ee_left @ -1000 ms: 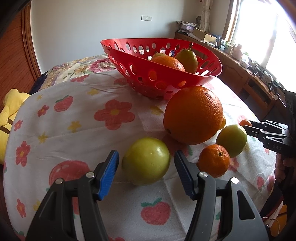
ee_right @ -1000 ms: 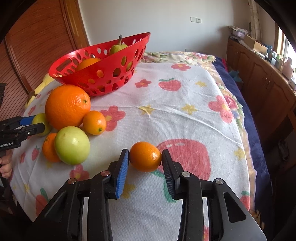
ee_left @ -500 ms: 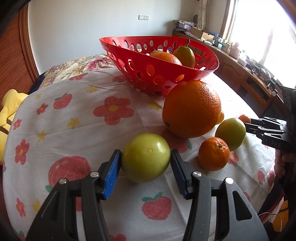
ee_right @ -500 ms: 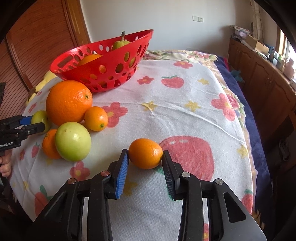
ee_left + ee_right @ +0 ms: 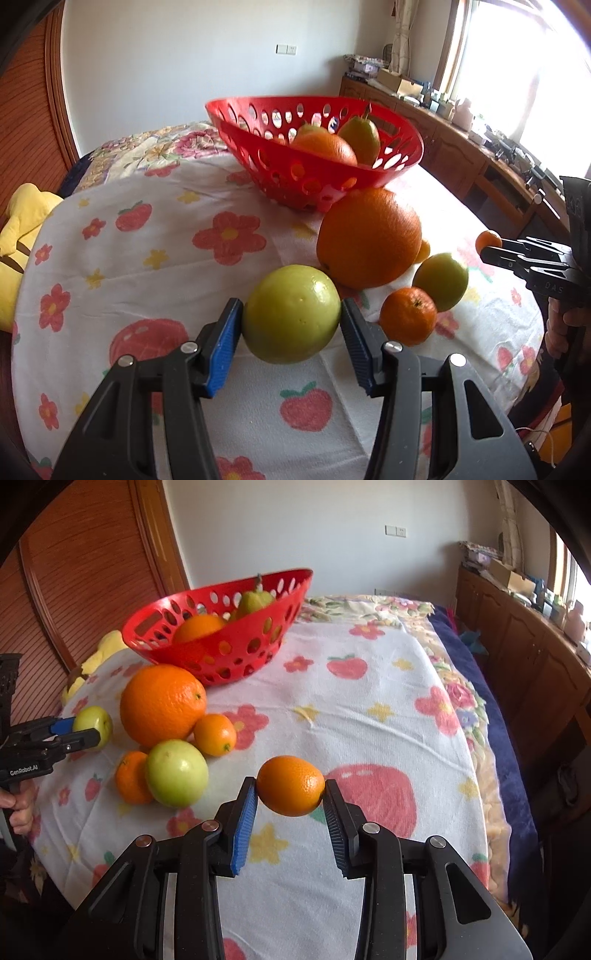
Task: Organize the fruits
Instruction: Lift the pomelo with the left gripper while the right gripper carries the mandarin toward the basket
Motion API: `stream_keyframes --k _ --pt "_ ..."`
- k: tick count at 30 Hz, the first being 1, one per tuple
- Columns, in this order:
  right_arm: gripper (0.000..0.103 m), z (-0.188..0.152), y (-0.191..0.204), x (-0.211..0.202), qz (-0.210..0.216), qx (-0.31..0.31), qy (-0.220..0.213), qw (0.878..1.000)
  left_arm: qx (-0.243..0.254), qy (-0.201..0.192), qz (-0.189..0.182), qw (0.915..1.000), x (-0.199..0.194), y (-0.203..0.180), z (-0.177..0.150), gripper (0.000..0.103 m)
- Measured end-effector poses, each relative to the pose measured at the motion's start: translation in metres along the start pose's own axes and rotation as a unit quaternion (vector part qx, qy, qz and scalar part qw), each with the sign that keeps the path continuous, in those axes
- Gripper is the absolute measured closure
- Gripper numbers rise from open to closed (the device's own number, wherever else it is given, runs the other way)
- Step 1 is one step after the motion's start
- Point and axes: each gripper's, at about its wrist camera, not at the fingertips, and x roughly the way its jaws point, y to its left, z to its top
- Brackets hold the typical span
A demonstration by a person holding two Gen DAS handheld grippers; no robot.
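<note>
Red basket (image 5: 399, 162) — floral white cloth (image 5: 147, 258)

Home bedroom (floral bedspread (image 5: 369, 709))

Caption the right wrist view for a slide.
Right gripper clamps a small orange above the floral cloth, red basket behind.

My L wrist cam: low, close, faces red basket (image 5: 314, 162). R wrist cam: same table, opposite side. Shared: basket, big orange (image 5: 162, 706).
</note>
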Motion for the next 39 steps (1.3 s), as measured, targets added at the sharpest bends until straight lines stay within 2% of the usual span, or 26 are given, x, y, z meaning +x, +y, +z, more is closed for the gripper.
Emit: stream_keyframes --k 6,13,25,39 --pt "0.067 0.032 0.015 -0.017 0.013 -0.021 -0.038 0.999 0.003 -0.023 -0.006 0.9997 -0.016 -0.005 0.011 0.051" --pt "0.067 0.062 0.027 -0.02 0.025 -0.041 -0.062 0.997 0.001 -0.043 -0.007 0.999 -0.028 -0.004 0.021 0.051" --pt "0.067 0.099 0.041 0.007 0.043 -0.054 -0.063 0.996 -0.005 -0.053 -0.004 0.9986 -0.032 0.003 0.03 0.051" --pt "0.067 0.116 0.05 0.04 0.052 -0.067 -0.049 0.995 0.003 -0.07 -0.007 0.9975 -0.023 0.005 0.061 0.051"
